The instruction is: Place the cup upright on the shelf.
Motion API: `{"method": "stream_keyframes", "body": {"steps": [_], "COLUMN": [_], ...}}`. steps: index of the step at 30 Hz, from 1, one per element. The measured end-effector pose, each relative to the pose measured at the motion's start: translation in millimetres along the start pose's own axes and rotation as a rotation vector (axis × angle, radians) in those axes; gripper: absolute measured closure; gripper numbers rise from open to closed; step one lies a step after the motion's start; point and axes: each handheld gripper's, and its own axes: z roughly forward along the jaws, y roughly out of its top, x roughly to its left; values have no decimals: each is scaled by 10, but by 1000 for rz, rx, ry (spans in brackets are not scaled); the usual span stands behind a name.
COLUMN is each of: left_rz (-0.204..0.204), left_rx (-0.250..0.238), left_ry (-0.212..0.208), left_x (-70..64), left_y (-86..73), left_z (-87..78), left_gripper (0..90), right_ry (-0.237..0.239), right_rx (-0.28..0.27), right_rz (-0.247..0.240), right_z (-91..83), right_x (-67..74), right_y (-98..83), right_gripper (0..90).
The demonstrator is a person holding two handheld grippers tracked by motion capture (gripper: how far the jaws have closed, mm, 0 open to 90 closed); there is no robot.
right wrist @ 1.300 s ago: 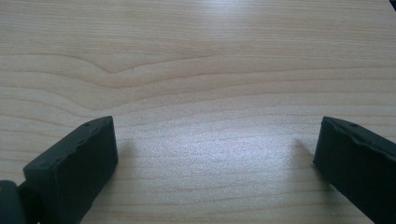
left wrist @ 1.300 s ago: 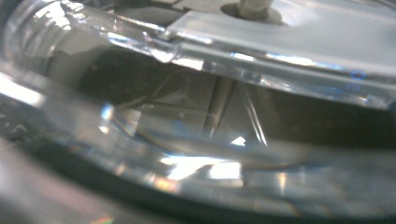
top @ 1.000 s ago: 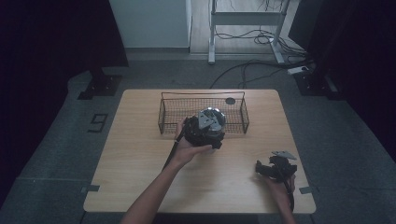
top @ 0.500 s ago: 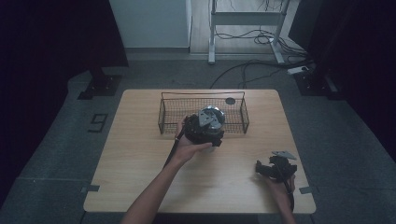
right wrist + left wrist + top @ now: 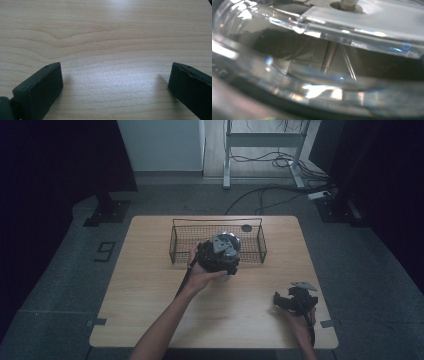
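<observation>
My left gripper [image 5: 220, 253] is held up over the table, just in front of the wire basket [image 5: 260, 240], with its grey three-cornered plate facing up. In the left gripper view a clear glass container [image 5: 317, 75] sits hard against the camera. Its curved rim and wall cover the jaws, and it appears to be gripped. A pale bit of it shows under the gripper [image 5: 228, 277] in the high view. My right gripper [image 5: 295, 301] rests low near the table's front right corner. It stands open [image 5: 115, 82] over bare wood with nothing between its fingers.
The black wire basket stands at the back middle of the wooden table [image 5: 150, 310]. A small dark round mark [image 5: 246, 228] lies behind it. Cables and a metal stand's legs [image 5: 260, 150] lie on the floor beyond the table.
</observation>
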Motion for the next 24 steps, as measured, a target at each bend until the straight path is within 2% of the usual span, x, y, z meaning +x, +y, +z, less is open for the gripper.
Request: {"method": "stream_keyframes", "body": {"steps": [5,10,17,24], "left_rz": [-17,-7,-12,-35], "left_rx": [6,12,22,12], "left_ry": [5,8,14,12], "left_x": [13,21,46,79], "left_y": [-9,6,8,25], "left_z": [52,81,124,122], "left_gripper": [41,41,41,41], "right_ry": [0,0,0,0], "right_rx": [0,0,0,0], "right_rz": [0,0,0,-1], "right_z": [0,0,0,0], "right_x": [0,0,0,-1], "right_y": [0,0,0,0], "right_gripper": [0,0,0,0]}}
